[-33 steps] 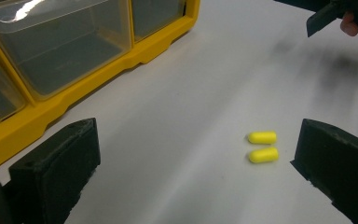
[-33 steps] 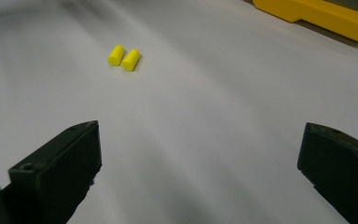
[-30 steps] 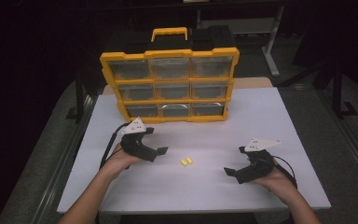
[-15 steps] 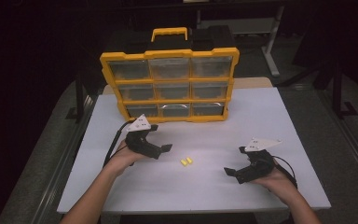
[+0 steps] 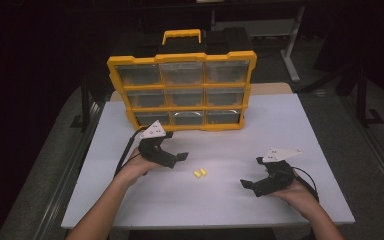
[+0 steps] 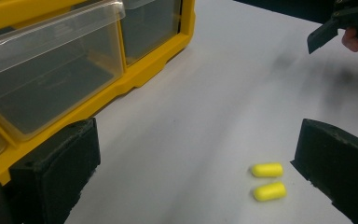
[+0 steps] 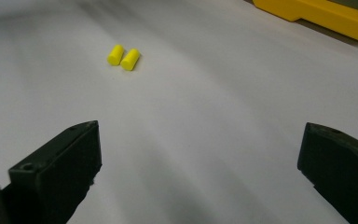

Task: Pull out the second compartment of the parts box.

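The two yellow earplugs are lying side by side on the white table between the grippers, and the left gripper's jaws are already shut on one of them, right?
Not quite. The two yellow earplugs do lie side by side on the white table between the grippers, but the left gripper holds nothing: the left gripper view shows its jaws wide open, with both earplugs loose on the table ahead of them.

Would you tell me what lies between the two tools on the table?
Two yellow earplugs lie side by side between the left tool and right tool, in the high view.
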Tool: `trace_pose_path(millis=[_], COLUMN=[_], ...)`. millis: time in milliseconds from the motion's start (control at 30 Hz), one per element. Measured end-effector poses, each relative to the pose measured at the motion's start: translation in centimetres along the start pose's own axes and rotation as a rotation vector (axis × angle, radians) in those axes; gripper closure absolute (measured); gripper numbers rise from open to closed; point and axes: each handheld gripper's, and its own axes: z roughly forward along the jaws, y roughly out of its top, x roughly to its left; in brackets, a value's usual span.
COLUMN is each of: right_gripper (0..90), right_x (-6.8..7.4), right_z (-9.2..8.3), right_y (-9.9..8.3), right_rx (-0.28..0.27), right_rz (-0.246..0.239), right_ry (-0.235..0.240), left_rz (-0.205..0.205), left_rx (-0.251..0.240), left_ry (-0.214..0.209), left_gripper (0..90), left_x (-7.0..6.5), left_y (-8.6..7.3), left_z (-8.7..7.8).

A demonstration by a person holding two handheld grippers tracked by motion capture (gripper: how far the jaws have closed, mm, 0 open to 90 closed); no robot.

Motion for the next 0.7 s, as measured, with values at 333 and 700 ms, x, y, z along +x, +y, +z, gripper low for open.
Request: trace_pose_path(millis=[333, 700], right_gripper=[0.0, 0.0], right_x=[0.0, 0.0], right_z=[0.0, 0.1], right_y=[0.0, -0.1], right_rx=[0.001, 0.005], right_rz=[0.000, 0.000], right_ry=[0.002, 0.005], left_rz=[0.012, 0.030], left_rx=[0.000, 0.009], left_ry=[-0.011, -0.008], left_gripper=[0.0, 0.0], left_x=[-0.1, -0.2], left_y=[0.5, 0.9], left_z=[1.1, 2.1])
